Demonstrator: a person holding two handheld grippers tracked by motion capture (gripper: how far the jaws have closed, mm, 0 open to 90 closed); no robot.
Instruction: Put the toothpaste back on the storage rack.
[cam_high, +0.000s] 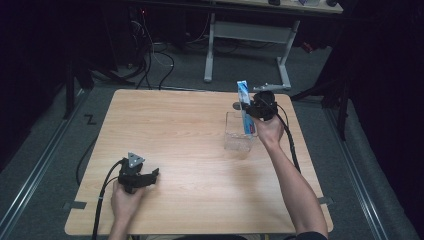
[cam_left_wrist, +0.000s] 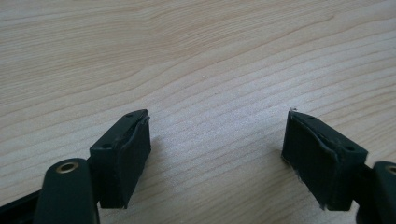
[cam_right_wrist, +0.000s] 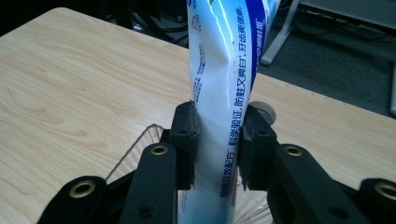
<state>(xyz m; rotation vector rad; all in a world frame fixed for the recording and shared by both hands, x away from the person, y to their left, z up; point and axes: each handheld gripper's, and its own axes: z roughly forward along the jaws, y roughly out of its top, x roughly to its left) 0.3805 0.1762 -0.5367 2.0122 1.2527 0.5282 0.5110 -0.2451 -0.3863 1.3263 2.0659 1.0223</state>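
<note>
Over the clear plastic box (cam_high: 238, 134), right gripper (cam_right_wrist: 218, 149) was clamped on an upright toothpaste tube (cam_right_wrist: 229, 84), probably mid-drop-in; next needed lowering, then releasing. Left gripper (cam_left_wrist: 217, 158) sat apart, empty.

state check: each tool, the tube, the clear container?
left tool: open, nothing between its jaws, low over the bare table.
right tool: shut on toothpaste tube.
toothpaste tube: upright, lower end down in the clear container.
clear container: upright on the table, open top.
</note>
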